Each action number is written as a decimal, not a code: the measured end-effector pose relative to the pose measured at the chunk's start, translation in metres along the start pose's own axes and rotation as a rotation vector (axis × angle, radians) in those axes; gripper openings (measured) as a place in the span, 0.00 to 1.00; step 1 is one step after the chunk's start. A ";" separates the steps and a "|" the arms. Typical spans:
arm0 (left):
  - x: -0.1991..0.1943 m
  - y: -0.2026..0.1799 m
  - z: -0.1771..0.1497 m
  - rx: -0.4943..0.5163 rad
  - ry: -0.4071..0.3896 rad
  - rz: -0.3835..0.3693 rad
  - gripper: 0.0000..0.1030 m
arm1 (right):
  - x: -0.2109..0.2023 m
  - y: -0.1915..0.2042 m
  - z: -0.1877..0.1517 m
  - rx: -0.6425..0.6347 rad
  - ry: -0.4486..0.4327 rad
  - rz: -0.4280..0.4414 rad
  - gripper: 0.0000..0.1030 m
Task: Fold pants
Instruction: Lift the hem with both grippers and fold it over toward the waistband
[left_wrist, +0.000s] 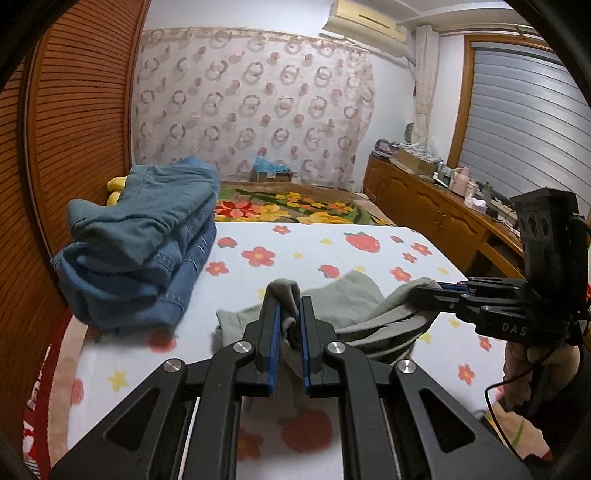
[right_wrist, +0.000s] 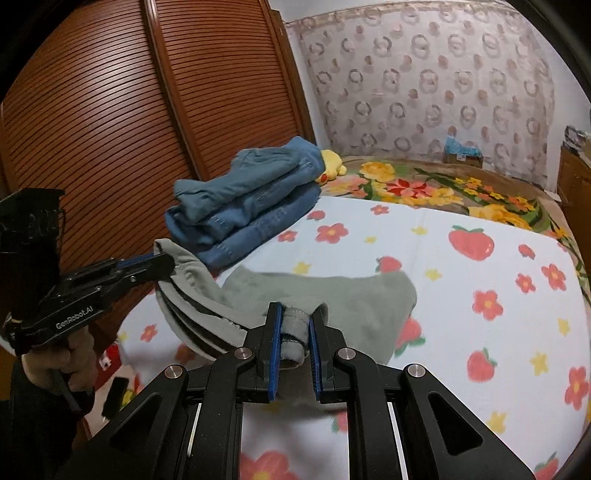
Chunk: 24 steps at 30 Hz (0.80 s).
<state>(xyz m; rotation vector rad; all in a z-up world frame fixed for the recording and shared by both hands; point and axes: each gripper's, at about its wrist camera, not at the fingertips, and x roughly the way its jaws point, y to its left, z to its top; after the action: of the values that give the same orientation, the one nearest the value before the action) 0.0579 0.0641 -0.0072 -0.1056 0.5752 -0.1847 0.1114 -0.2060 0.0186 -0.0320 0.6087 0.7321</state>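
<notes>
You are holding the grey pants (right_wrist: 332, 295) up off the bed (right_wrist: 480, 332) with both grippers, each one clamping a bunched corner of the same edge. Your left gripper (left_wrist: 290, 317) is gripping a wad of grey cloth between its blue-lined jaws, which are closed on the fabric and not on each other; the cloth is filling the gap. Your right gripper (right_wrist: 295, 332) is doing the same on a thick rolled hem, jaws pressed against it from both sides. In the right wrist view your left gripper (right_wrist: 162, 264) is showing at the left, pinching the other corner, and between the two the layered edges are sagging in a curve.

The body of the pants is trailing away from you onto the strawberry-and-flower sheet, its far part lying flat while the near part is hanging from your grips. Holding two corners apart like this is letting the cloth's weight draw it straight, which looks like preparation for carrying the held edge over the resting part to make a fold. Several stacked edges are visible near your left gripper, so the pants seem already doubled at least once.

A pile of folded jeans (left_wrist: 147, 240) is sitting at the far left of the bed, near the slatted wooden doors (right_wrist: 110, 129), well apart from the grey pants; it is probably where finished pieces are going. A yellow soft toy (right_wrist: 330, 162) is lying just behind the pile.
</notes>
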 end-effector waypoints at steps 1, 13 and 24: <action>0.005 0.002 0.003 -0.001 0.005 0.006 0.10 | 0.005 -0.002 0.002 0.005 0.004 -0.005 0.13; 0.057 0.019 0.011 -0.044 0.096 0.042 0.11 | 0.057 -0.020 0.029 0.053 0.057 -0.055 0.21; 0.043 0.024 0.005 -0.035 0.094 0.054 0.52 | 0.032 -0.019 0.014 -0.011 0.010 -0.080 0.41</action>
<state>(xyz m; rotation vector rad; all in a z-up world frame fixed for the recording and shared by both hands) 0.0995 0.0790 -0.0299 -0.1160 0.6743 -0.1277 0.1492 -0.1974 0.0098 -0.0695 0.6097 0.6585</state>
